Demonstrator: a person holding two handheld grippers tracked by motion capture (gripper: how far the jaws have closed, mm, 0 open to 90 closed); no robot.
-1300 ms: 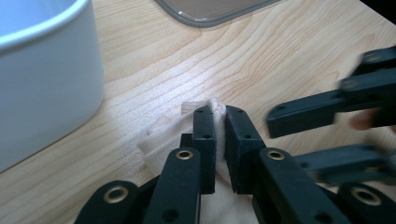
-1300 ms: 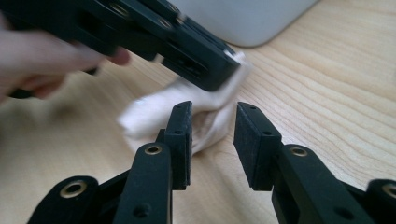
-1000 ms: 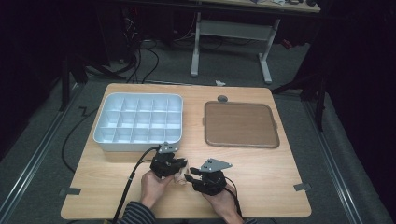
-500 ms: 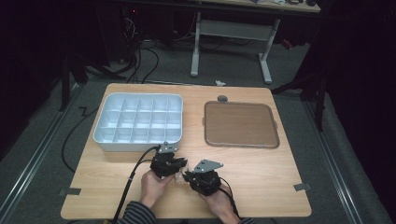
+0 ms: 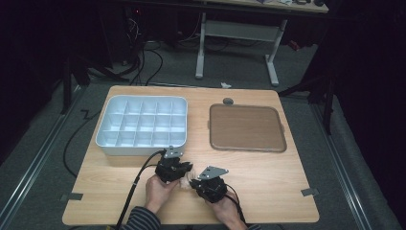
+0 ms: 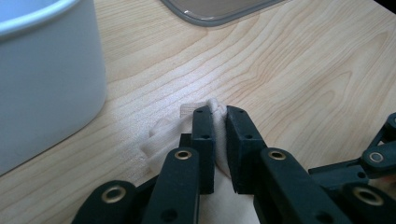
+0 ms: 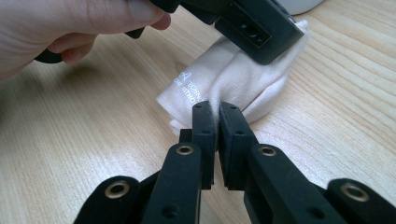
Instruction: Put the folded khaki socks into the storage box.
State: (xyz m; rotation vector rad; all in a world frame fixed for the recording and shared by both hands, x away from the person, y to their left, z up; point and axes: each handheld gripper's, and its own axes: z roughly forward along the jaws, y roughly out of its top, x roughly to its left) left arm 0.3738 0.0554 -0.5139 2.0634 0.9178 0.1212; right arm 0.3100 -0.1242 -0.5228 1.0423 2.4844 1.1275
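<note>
A small cream cloth (image 7: 243,79) with pale printed lettering lies crumpled on the wooden table (image 5: 268,182) near its front edge, between the two hands (image 5: 186,181). My left gripper (image 6: 219,112) is shut on a bunched fold of the cloth (image 6: 163,135), and in the high view it sits just in front of the white box (image 5: 184,168). My right gripper (image 7: 215,108) has just been closing its jaws, and they now pinch the cloth's near edge. It lies right of the left one (image 5: 196,183). The left gripper's black jaw (image 7: 252,28) presses the cloth's far end.
A white box with several compartments (image 5: 141,125) stands at the back left, its wall close to the left gripper (image 6: 42,84). A flat brown tray (image 5: 246,127) lies at the back right. A small grey disc (image 5: 228,101) rests behind it. Bare wood spreads to the right.
The right gripper has edged a little to the left, closer to the left gripper and the cloth. The left hand has kept still.
</note>
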